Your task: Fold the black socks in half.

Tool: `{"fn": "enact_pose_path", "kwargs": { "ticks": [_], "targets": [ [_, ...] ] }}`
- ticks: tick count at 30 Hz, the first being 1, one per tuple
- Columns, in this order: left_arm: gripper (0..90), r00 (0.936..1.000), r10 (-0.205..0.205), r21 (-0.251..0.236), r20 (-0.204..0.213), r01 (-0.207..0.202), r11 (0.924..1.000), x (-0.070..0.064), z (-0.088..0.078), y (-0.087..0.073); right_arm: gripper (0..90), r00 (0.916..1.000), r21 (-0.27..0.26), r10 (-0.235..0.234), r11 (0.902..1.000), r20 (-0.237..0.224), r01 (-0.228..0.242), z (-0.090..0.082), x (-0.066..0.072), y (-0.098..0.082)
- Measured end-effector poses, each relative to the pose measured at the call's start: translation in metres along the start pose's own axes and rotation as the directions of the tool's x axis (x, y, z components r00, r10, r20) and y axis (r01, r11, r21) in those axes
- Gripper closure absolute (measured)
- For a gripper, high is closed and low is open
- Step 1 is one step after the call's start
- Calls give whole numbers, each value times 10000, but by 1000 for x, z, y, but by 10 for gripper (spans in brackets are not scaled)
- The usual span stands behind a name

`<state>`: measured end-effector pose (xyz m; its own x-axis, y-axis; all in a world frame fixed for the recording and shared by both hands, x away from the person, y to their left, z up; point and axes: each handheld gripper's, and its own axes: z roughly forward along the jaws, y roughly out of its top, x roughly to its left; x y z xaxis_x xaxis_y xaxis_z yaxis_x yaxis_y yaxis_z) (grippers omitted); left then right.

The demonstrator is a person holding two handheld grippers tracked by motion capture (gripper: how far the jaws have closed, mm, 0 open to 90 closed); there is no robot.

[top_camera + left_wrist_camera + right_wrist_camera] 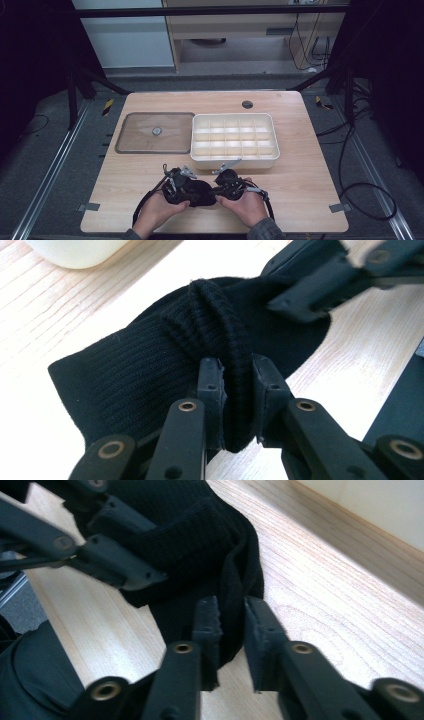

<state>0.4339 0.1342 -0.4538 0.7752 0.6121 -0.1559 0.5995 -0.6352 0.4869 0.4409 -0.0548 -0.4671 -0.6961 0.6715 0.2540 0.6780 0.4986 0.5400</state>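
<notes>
A black ribbed sock (202, 194) lies bunched on the wooden table near its front edge, between my two grippers. In the left gripper view, my left gripper (237, 377) is shut on a thick fold of the sock (140, 365), with the fabric squeezed between the pads. The right gripper's jaws (310, 297) reach onto the sock from the upper right. In the right gripper view, my right gripper (232, 615) is shut on a thin edge of the sock (190, 535). The left gripper (125, 567) comes in from the upper left. A hand holds each gripper from below.
A white box (233, 163) divided into several compartments stands just beyond the grippers. A clear flat lid (135, 132) with a small knob lies to its left. A round grommet (247, 104) sits near the table's far edge. Cables run over the floor on the right.
</notes>
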Motion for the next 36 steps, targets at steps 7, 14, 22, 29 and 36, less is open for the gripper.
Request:
{"fn": "enact_pose_path", "kwargs": {
  "ticks": [7,14,22,29,36],
  "targets": [
    [765,9999,12,-130,160,-10,9999,-4,4,2,846,10000,39,-7,10000,-72,8,2,-1,1],
    [701,9998,-131,-426,154,137,9990,-5,5,-1,763,9999,-43,126,9999,-9,-126,1,-4,-2],
    [539,9999,-114,-859,47,117,9962,-13,-11,2,665,9997,-236,149,9996,168,-145,-10,-2,-4],
    [497,9978,86,-1229,-655,-167,9923,-14,-36,2,651,9992,-570,247,9981,299,-229,-24,-2,-3],
    [407,9862,-91,-1256,-1653,-119,9920,4,-48,-5,602,9984,-1163,243,9930,512,-182,-30,4,10]
  ]
}}
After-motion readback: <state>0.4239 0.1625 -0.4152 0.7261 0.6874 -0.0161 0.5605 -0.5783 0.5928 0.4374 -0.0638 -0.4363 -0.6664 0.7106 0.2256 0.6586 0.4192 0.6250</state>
